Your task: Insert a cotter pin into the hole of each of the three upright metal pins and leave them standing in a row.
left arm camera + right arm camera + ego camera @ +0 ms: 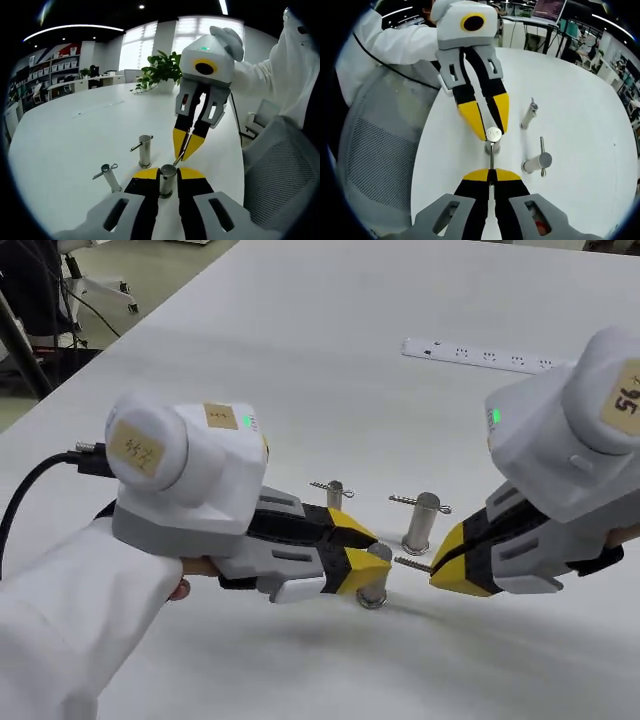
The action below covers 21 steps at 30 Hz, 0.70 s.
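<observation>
Three upright metal pins stand on the white table, close to the edge that runs beside a mesh-backed chair.

- Left hand-held gripper: clenched on the nearest metal pin, yellow jaw tips on either side of its upper part. The pin is upright with its base on the table.
- Right hand-held gripper: jaws pinched together on the loose cotter pin, gripping its tail end. The cotter pin lies roughly level and points at the side of the nearest metal pin, just under its top.
- The tip is at the pin's surface in the right gripper view; I cannot tell whether it has entered the hole.
- Second metal pin: upright, just behind the grippers' tips, with a cotter pin through its head.
- Third metal pin: upright, a little farther back and to the left, also with a cotter pin crossing it.
- White power strip: lies flat well beyond the pins, toward the far edge.
</observation>
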Motion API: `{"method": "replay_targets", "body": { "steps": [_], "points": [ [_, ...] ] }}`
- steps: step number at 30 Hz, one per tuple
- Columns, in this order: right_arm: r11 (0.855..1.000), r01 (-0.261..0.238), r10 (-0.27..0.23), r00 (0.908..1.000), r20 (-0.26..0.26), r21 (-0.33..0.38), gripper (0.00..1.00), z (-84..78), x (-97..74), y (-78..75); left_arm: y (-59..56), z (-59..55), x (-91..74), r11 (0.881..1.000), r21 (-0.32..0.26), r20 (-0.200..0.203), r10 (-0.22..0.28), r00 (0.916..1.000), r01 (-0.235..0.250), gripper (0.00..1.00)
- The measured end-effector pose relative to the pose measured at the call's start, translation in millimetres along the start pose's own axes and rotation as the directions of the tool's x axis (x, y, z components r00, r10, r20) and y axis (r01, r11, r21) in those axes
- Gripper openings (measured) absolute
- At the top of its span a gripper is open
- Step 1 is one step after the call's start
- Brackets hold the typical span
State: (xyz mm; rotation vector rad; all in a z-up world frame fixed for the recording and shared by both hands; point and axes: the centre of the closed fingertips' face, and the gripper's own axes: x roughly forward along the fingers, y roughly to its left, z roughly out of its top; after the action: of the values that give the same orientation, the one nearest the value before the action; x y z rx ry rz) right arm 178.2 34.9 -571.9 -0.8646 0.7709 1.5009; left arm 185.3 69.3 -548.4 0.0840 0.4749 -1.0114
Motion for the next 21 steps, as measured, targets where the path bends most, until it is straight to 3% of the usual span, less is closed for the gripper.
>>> {"method": "replay_targets", "body": {
  "steps": [21],
  "points": [
    [1.000, 0.011, -0.010, 0.9997, -0.024, 0.010, 0.00, 7.1, 2.7, 1.1, -1.7, -0.9, 2.4, 1.000, 0.011, -0.010, -0.004, 0.9999, 0.004, 0.10]
  ]
}}
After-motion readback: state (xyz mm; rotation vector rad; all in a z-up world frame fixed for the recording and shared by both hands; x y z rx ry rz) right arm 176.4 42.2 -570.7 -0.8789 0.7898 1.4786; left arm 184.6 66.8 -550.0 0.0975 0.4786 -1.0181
